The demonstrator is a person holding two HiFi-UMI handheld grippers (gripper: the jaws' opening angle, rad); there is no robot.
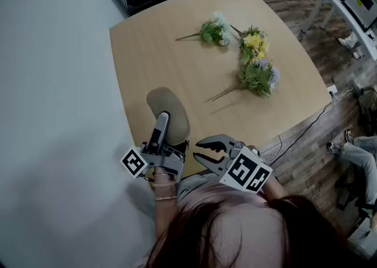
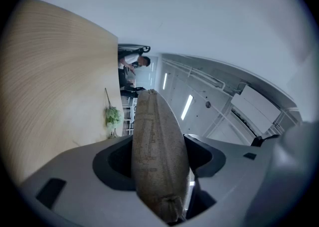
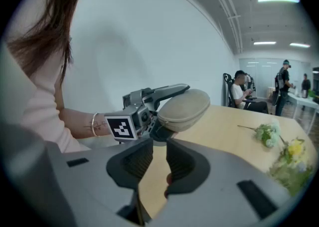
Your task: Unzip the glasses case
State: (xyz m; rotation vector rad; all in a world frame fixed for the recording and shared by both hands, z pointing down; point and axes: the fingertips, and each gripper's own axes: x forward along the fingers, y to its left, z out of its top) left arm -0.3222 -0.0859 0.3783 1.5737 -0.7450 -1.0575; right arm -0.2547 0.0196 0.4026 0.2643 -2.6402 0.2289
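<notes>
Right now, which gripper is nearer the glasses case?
Left. The left gripper is clamped on the glasses case; the right gripper sits beside its near end, jaws apart and empty.

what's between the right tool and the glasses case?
Nothing. In the right gripper view only bare table shows in the gap. The right tool is open and empty, short of the glasses case, which the left tool grips.
</notes>
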